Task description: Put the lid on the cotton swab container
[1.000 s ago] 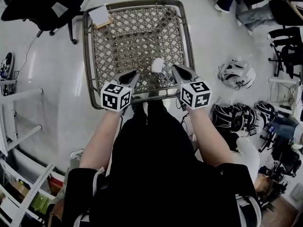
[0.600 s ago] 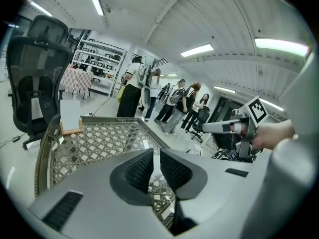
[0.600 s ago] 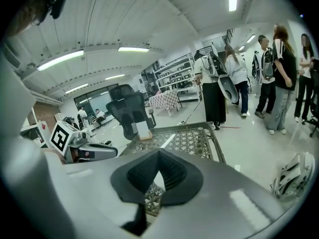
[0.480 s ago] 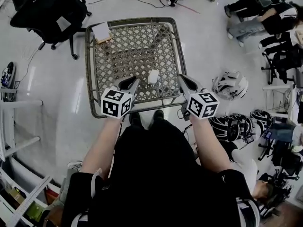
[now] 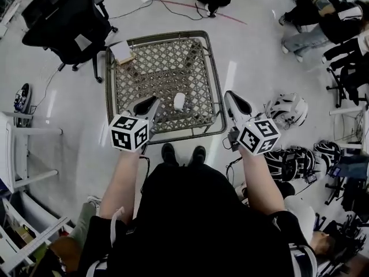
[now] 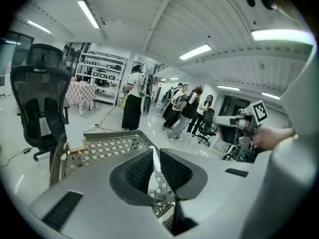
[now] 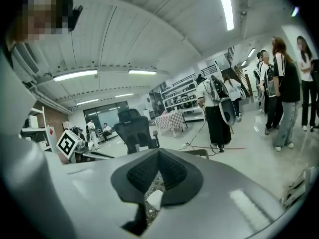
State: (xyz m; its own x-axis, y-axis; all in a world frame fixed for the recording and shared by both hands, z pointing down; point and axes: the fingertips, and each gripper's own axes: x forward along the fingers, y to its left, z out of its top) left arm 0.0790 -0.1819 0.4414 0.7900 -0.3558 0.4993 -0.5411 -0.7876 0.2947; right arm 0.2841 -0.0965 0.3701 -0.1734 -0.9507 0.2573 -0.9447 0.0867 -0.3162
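The left gripper's [image 6: 153,152] fingers stood a narrow slit apart, gripping nothing; the right gripper's [image 7: 158,153] fingertips met, also empty. Between the two, nearer the left and touching neither, the cotton swab container [image 5: 179,101] sat on the near half of a lattice-topped table [image 5: 167,68]. It showed as a small white oblong, its long axis running away from the person; it was too small to tell which end bore the lid. A white box [image 5: 122,52] lay on the table's far-left corner. Around lay a pale glossy floor [image 5: 253,56], a black office chair [image 5: 69,19] far left and helmets [image 5: 286,109] at the right.
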